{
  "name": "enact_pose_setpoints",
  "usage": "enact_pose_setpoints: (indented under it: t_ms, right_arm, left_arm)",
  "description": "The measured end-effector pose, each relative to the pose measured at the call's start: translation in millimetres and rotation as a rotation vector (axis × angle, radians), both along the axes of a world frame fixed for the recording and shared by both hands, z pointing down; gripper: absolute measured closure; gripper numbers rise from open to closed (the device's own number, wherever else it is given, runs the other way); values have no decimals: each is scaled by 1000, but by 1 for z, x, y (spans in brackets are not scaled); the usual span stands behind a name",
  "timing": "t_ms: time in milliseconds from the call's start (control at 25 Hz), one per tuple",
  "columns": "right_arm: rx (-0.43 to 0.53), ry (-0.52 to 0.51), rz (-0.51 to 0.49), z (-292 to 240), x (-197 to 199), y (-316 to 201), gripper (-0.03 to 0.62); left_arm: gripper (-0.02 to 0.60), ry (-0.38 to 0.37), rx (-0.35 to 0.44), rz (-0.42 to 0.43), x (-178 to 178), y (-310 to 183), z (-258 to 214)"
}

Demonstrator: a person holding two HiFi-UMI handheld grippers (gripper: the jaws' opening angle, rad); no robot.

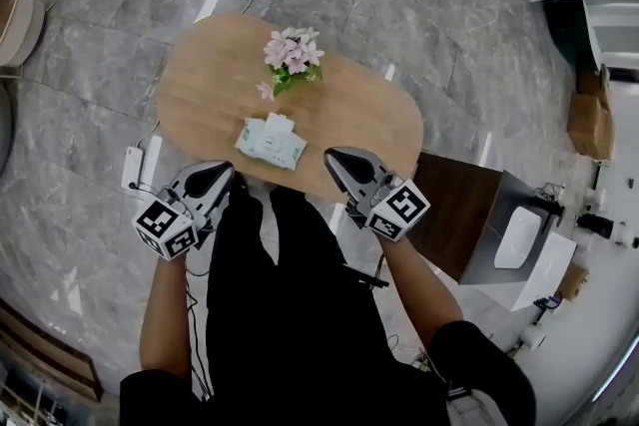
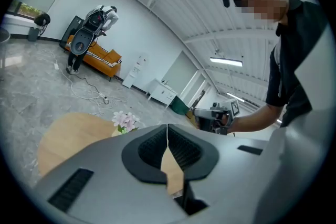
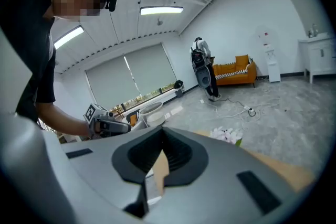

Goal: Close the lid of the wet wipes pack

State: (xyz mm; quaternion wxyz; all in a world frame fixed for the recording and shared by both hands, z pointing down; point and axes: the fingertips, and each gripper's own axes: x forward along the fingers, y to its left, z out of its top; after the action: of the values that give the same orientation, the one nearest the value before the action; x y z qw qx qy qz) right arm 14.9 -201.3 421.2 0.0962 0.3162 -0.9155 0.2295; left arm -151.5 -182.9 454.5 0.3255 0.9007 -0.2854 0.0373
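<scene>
- Now, the wet wipes pack (image 1: 271, 141) lies on the table (image 1: 384, 130), just ahead of us.
- Left claw (image 1: 224, 171) and right claw (image 1: 333, 156) are clenched, empty.
- We judge the pack light and soft; press on its stiffer lid (image 1: 280, 122).

white wipes pack (image 1: 271, 141), tan table (image 1: 200, 95), pink flowers (image 1: 293, 50)

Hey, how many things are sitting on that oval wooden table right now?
2. A white wet wipes pack lies by the oval wooden table's near edge; a bunch of pink flowers stands beyond it, toward the far edge. None seems hidden.
</scene>
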Motion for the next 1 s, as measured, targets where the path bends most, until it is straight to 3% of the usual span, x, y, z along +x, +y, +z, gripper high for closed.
enact_pose_setpoints:
  t_ms: [320, 640, 1000]
  right_arm:
    - [-140, 3, -133, 109, 4, -31, 585]
    - [-187, 62, -211, 195, -4, -66, 545]
    - [-339, 82, -184, 279, 12, -85, 479]
  left_arm:
    - [563, -32, -70, -61, 22, -12, 57]
    - [563, -37, -97, -108, 18, -15, 101]
    - [563, -23, -137, -87, 29, -14, 139]
